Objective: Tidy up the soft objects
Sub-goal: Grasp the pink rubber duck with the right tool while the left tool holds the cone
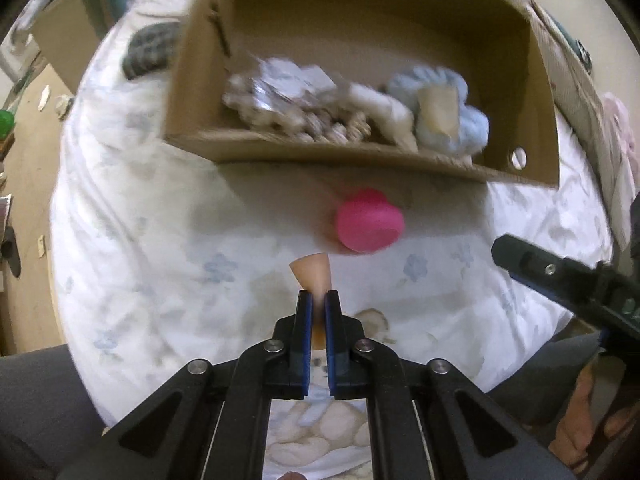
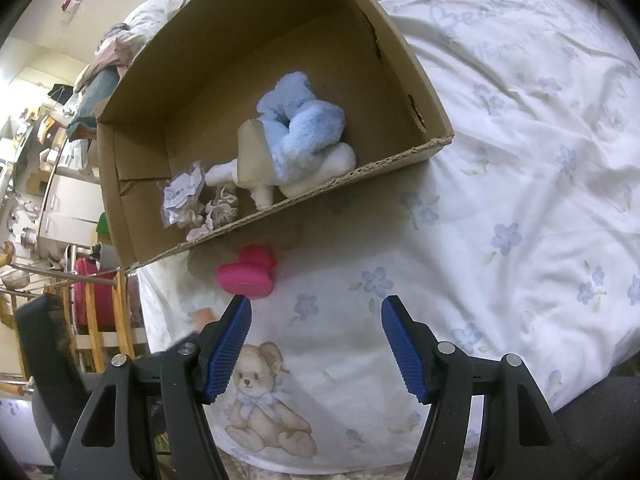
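Observation:
My left gripper [image 1: 318, 300] is shut on a small peach-coloured soft piece [image 1: 313, 276] and holds it above the bed. A pink rubber duck [image 1: 369, 220] lies on the bedspread just ahead, in front of an open cardboard box [image 1: 320, 152]. The box holds a light blue plush [image 1: 452, 120], a white soft toy [image 1: 384, 114], a beige sponge [image 1: 438, 108] and a plastic packet [image 1: 288, 84]. My right gripper [image 2: 316, 320] is open and empty, just behind the duck [image 2: 248, 272]. The box [image 2: 344, 178] and the blue plush [image 2: 304, 128] also show there.
The white bedspread [image 2: 520, 200] with blue flowers and a teddy bear print covers the bed. A dark knitted item [image 1: 150, 48] lies left of the box. The right gripper's finger [image 1: 560, 276] shows at right in the left wrist view. Furniture and clutter [image 2: 52, 200] stand beyond the bed's edge.

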Action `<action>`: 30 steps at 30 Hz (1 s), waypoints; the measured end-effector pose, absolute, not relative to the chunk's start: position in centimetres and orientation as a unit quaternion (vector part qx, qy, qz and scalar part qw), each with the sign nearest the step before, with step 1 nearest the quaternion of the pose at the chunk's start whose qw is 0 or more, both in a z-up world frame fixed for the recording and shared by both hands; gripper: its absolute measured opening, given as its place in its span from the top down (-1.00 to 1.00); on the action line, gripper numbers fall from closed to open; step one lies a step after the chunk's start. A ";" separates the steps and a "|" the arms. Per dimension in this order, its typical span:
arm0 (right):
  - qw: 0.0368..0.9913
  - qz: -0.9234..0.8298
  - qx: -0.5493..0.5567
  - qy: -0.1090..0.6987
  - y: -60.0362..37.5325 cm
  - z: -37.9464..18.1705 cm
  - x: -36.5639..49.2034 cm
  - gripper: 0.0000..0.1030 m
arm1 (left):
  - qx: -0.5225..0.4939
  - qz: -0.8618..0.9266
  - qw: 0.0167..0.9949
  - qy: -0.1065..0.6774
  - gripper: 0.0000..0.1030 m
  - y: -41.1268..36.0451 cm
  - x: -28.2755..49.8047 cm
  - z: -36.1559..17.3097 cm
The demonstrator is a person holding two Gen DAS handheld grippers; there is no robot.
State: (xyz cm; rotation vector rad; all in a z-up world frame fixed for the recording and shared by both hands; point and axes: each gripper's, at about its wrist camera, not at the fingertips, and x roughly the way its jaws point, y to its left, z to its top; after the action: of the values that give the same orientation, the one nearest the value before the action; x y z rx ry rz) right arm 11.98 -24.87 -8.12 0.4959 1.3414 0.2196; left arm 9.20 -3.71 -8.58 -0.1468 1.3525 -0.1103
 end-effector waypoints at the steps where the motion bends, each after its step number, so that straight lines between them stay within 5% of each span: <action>1: 0.749 0.101 0.226 0.614 -24.8 -8.1 12.0 -0.38 | -0.068 -0.052 0.778 0.623 0.89 -3.3 9.2 -8.4; 12: 0.744 0.152 0.187 0.624 -19.9 -8.9 13.6 -0.38 | -0.104 -0.004 0.798 0.594 0.89 3.1 8.2 -5.7; 30: 0.751 0.141 0.087 0.640 -14.0 -12.5 15.8 -0.38 | -0.109 0.006 0.789 0.605 0.89 3.0 8.7 -7.3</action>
State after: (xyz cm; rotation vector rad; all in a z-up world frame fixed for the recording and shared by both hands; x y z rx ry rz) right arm 15.78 -14.03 -12.48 0.1902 1.3975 0.3071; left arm 8.75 3.04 -7.27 -0.2345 1.3033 0.0132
